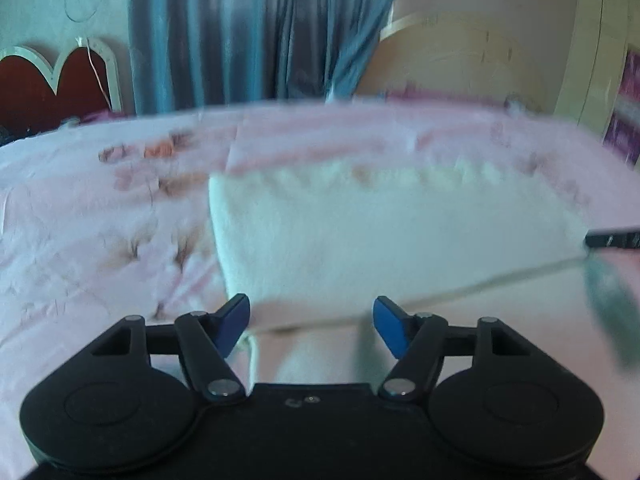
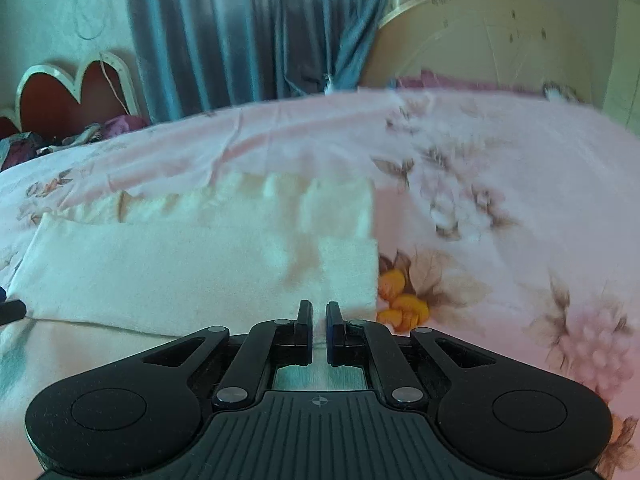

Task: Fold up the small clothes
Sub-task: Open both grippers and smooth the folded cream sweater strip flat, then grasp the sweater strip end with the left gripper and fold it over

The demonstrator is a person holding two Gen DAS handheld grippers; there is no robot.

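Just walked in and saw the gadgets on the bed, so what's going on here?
A person holding a gripper in each hand is folding a white cloth on a pink floral bedsheet. The right gripper is pinched on the cloth's near edge, with fabric between its fingers. The left gripper is open at the cloth's other near edge, gripping nothing. The cloth looks partly folded; the left view is blurred.

Soft daylight, dim, diffused through blue curtain [image 1: 256, 32]. Left wrist view heavily motion-blurred; bedsheet [image 1: 100, 216] pattern smeared. Right wrist view sharper, blurred toward right edge. Fisheye bending, dark vignette at corners. Faint shadow under white cloth [image 2: 192, 264].
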